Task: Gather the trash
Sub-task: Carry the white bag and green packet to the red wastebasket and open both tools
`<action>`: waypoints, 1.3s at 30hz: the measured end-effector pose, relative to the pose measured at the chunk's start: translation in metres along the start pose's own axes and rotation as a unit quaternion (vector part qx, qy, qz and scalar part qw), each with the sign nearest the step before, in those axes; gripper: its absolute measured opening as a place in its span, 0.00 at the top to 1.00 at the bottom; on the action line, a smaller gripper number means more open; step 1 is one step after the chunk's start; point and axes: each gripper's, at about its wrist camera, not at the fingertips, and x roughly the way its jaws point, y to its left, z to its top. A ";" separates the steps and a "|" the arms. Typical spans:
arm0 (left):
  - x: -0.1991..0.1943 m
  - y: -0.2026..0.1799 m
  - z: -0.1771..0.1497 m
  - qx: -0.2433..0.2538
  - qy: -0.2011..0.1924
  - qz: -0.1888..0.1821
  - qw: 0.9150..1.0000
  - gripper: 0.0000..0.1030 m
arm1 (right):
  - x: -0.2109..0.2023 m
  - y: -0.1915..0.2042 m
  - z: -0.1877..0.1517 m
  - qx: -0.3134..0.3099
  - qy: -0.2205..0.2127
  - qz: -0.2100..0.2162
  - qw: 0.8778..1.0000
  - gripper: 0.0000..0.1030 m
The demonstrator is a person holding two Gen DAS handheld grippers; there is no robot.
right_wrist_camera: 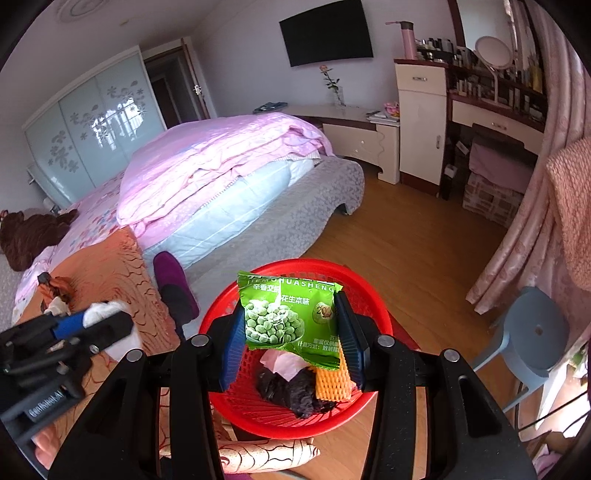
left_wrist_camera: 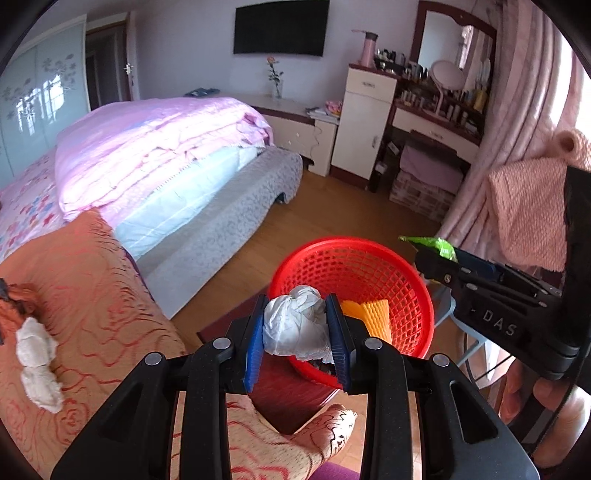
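While over basket point(right_wrist_camera: 221, 314), wrapper point(right_wrist_camera: 288, 317) pinched.

We see the right hand-held gripper point(right_wrist_camera: 291, 332) clamping a green snack packet point(right_wrist_camera: 290, 317) above the red basket point(right_wrist_camera: 229, 398), which holds an orange foam sleeve point(right_wrist_camera: 332, 384).

Black grippers, blue-padded fingers point(left_wrist_camera: 255, 350)

Both cameras sat just behind their own fingers and looked forward and steeply down along them. The left wrist view faced the red basket point(left_wrist_camera: 354, 266) at close range, bed point(left_wrist_camera: 166, 147) to its left. The right wrist view looked into the same basket point(right_wrist_camera: 295, 417) from nearly overhead. Both views shared basket, bed, wall television point(left_wrist_camera: 281, 26) and dressing table point(left_wrist_camera: 436, 125).
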 end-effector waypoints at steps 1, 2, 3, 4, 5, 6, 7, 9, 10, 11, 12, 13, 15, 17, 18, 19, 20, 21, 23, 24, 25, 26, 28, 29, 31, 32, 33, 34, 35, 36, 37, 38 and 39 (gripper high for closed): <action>0.008 -0.002 0.000 0.002 0.008 -0.001 1.000 0.71 | 0.001 -0.001 0.000 0.001 0.001 -0.001 1.000 0.57; 0.012 -0.002 0.000 0.001 0.013 -0.001 1.000 0.71 | 0.004 -0.003 -0.001 0.005 0.003 -0.003 1.000 0.57; 0.018 -0.002 0.000 0.000 0.020 -0.004 1.000 0.71 | 0.006 -0.006 0.000 0.009 0.006 -0.004 1.000 0.57; 0.023 -0.002 -0.002 -0.002 0.026 -0.008 1.000 0.71 | 0.007 -0.008 0.000 0.012 0.008 -0.005 1.000 0.57; 0.026 -0.001 -0.002 -0.004 0.030 -0.011 0.999 0.71 | 0.010 -0.011 0.000 0.016 0.011 -0.006 1.000 0.57; 0.029 -0.001 -0.002 -0.007 0.034 -0.013 0.999 0.71 | 0.012 -0.013 -0.001 0.019 0.013 -0.008 1.000 0.57; 0.033 0.000 -0.003 -0.011 0.039 -0.017 0.999 0.71 | 0.013 -0.015 -0.002 0.021 0.014 -0.009 1.000 0.57; 0.042 -0.001 -0.005 -0.015 0.049 -0.028 0.998 0.71 | 0.015 -0.017 -0.001 0.024 0.016 -0.012 1.000 0.57; 0.046 -0.002 -0.006 -0.016 0.054 -0.030 0.998 0.71 | 0.017 -0.019 -0.002 0.026 0.019 -0.012 0.999 0.57; 0.050 -0.003 -0.007 -0.017 0.058 -0.031 0.998 0.71 | 0.019 -0.021 -0.002 0.028 0.021 -0.011 0.999 0.57; 0.052 -0.003 -0.008 -0.017 0.061 -0.032 0.997 0.71 | 0.019 -0.020 -0.003 0.030 0.024 -0.011 0.999 0.57; 0.057 -0.004 -0.008 -0.016 0.067 -0.033 0.997 0.71 | 0.020 -0.021 -0.004 0.032 0.026 -0.010 0.999 0.57; 0.062 -0.006 -0.010 -0.013 0.072 -0.029 0.997 0.71 | 0.022 -0.022 -0.006 0.034 0.030 -0.011 0.999 0.57; 0.066 -0.009 -0.012 -0.012 0.076 -0.026 0.997 0.69 | 0.026 -0.023 -0.007 0.036 0.034 -0.010 0.999 0.57; 0.068 -0.009 -0.013 -0.012 0.078 -0.026 0.997 0.69 | 0.028 -0.024 -0.008 0.036 0.037 -0.009 0.999 0.57; 0.069 -0.009 -0.015 -0.012 0.079 -0.025 0.996 0.68 | 0.029 -0.024 -0.008 0.036 0.040 -0.009 0.999 0.57; 0.070 -0.009 -0.015 -0.012 0.080 -0.023 0.996 0.67 | 0.031 -0.023 -0.009 0.035 0.043 -0.008 0.998 0.57; 0.071 -0.009 -0.015 -0.011 0.080 -0.022 0.996 0.66 | 0.033 -0.022 -0.010 0.034 0.046 -0.008 0.998 0.57; 0.072 -0.009 -0.016 -0.012 0.079 -0.021 0.997 0.64 | 0.035 -0.021 -0.011 0.032 0.050 -0.008 0.998 0.57; 0.071 -0.009 -0.016 -0.013 0.078 -0.022 0.997 0.61 | 0.036 -0.020 -0.011 0.031 0.051 -0.007 0.998 0.57; 0.070 -0.008 -0.015 -0.013 0.075 -0.021 0.997 0.56 | 0.036 -0.020 -0.011 0.031 0.052 -0.007 0.998 0.57; 0.069 -0.008 -0.014 -0.013 0.073 -0.020 0.997 0.52 | 0.037 -0.020 -0.011 0.031 0.053 -0.006 0.998 0.57; 0.066 -0.008 -0.012 -0.017 0.063 -0.019 0.998 0.40 | 0.038 -0.021 -0.011 0.033 0.055 -0.005 0.998 0.57; 0.064 -0.007 -0.012 -0.018 0.058 -0.019 0.998 0.39 | 0.038 -0.021 -0.011 0.033 0.055 -0.006 0.998 0.57; 0.061 -0.005 -0.011 -0.019 0.056 -0.015 0.998 0.37 | 0.039 -0.021 -0.012 0.034 0.057 -0.005 0.998 0.57; 0.060 -0.003 -0.011 -0.020 0.055 -0.013 0.998 0.37 | 0.041 -0.019 -0.013 0.034 0.060 -0.004 0.998 0.57; 0.058 -0.001 -0.010 -0.023 0.053 -0.011 0.998 0.37 | 0.042 -0.018 -0.014 0.032 0.062 -0.002 0.998 0.57; 0.056 0.001 -0.010 -0.026 0.052 -0.010 0.998 0.37 | 0.044 -0.016 -0.016 0.029 0.065 0.000 0.997 0.57; 0.054 0.004 -0.010 -0.030 0.050 -0.010 0.998 0.37 | 0.046 -0.013 -0.017 0.026 0.068 0.001 0.997 0.57; 0.051 0.007 -0.010 -0.032 0.047 -0.008 0.998 0.37 | 0.048 -0.009 -0.019 0.020 0.072 0.003 0.997 0.57; 0.048 0.009 -0.010 -0.035 0.045 -0.004 0.998 0.37 | 0.051 -0.005 -0.022 0.015 0.076 0.006 0.997 0.57; 0.046 0.011 -0.010 -0.036 0.042 -0.002 0.998 0.37 | 0.053 -0.003 -0.022 0.011 0.079 0.009 0.997 0.57; 0.043 0.014 -0.011 -0.037 0.040 0.000 0.998 0.37 | 0.055 0.000 -0.023 0.007 0.082 0.012 0.997 0.57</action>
